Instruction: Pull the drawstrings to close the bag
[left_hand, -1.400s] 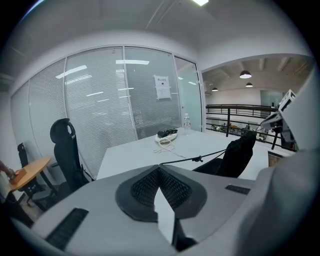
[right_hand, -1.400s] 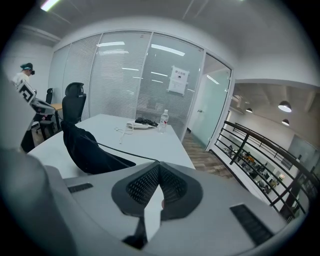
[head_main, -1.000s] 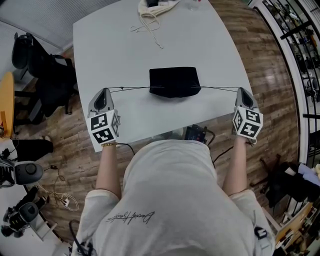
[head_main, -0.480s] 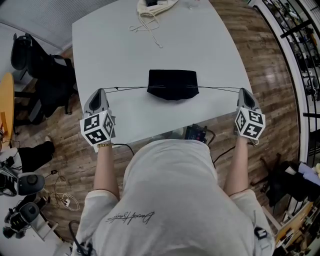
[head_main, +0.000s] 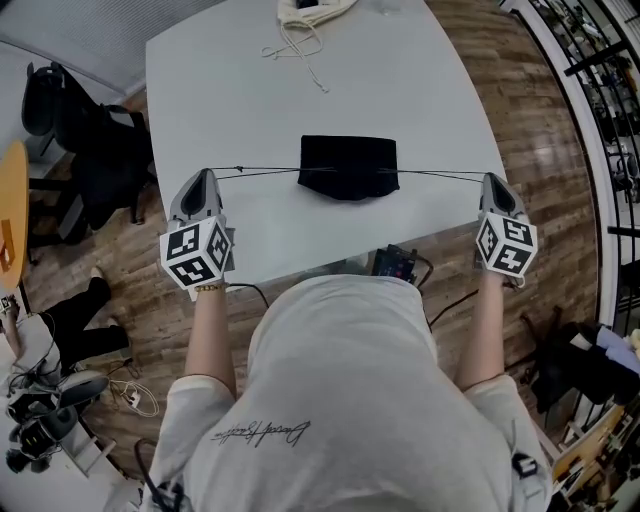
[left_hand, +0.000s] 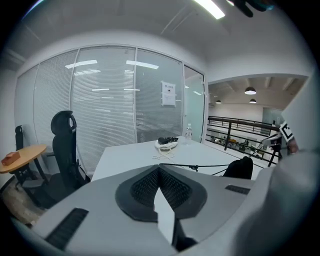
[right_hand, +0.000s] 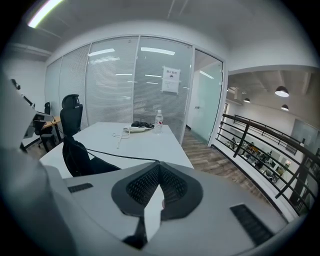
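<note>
A small black drawstring bag (head_main: 348, 165) lies on the white table (head_main: 250, 90), its near edge gathered. Thin black drawstrings run taut from it to both sides. My left gripper (head_main: 204, 177) is at the table's left edge, shut on the left drawstring (head_main: 255, 171). At the table's right edge my right gripper (head_main: 491, 179) is shut on the right drawstring (head_main: 440, 175). In the left gripper view the jaws (left_hand: 159, 167) meet on the cord (left_hand: 200, 165), with the bag (left_hand: 240, 168) at the right. In the right gripper view the cord (right_hand: 120, 156) leads from the gripper (right_hand: 159, 164) to the bag (right_hand: 75, 152).
A cream bag with loose white cords (head_main: 310, 12) lies at the table's far edge, beside a water bottle (right_hand: 159, 121). A black office chair (head_main: 75, 125) stands left of the table. A railing (head_main: 600, 90) runs along the right. An electronic box (head_main: 396, 264) hangs below the near edge.
Both grippers have drawn a little further apart, the left one moving left and toward me. The drawstrings stay taut and the bag has barely shifted.
</note>
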